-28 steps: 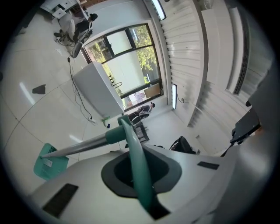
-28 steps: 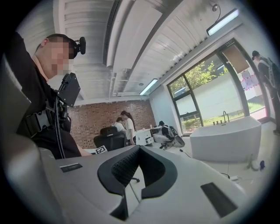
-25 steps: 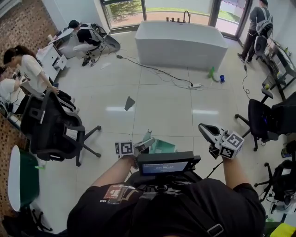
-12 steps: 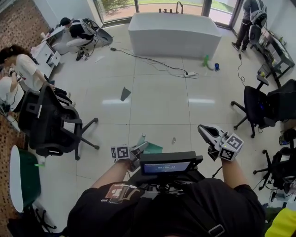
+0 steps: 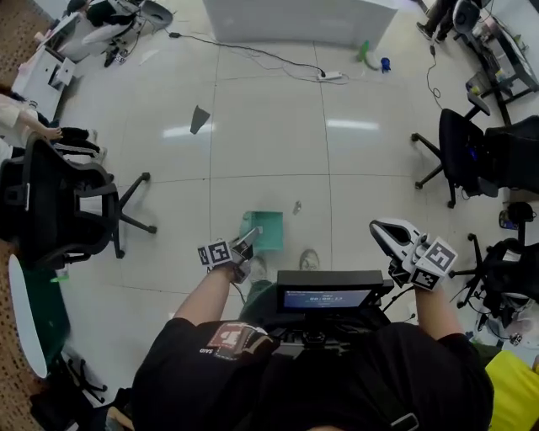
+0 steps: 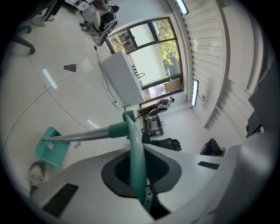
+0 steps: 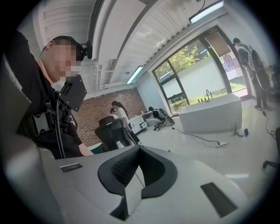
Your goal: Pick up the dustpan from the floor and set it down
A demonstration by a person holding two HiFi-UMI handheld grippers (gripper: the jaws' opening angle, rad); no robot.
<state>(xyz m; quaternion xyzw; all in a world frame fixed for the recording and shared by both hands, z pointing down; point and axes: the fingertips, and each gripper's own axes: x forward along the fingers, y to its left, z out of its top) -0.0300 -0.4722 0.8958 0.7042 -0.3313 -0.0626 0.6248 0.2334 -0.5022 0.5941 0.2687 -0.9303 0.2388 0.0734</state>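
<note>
The dustpan has a teal pan (image 5: 263,229), a metal shaft (image 6: 83,136) and a teal loop handle (image 6: 132,144). In the head view the pan is low over the floor tiles just ahead of my feet; whether it touches them I cannot tell. My left gripper (image 5: 242,251) is shut on the handle, and in the left gripper view the loop runs between the jaws of that gripper (image 6: 131,151). My right gripper (image 5: 389,232) hangs off to the right, well away from the dustpan. Its jaws (image 7: 139,153) are shut with nothing in them.
A black office chair (image 5: 63,202) stands at the left and another (image 5: 472,160) at the right. A grey scrap (image 5: 200,119) and a small bit (image 5: 296,206) lie on the tiles. A cable and power strip (image 5: 330,76) run before the white bathtub (image 5: 295,18). My shoe (image 5: 309,259) is beside the pan.
My left gripper has dropped with the dustpan, bringing the pan down toward the floor near my feet. The right gripper has sunk too, and the head view has tipped further down.
</note>
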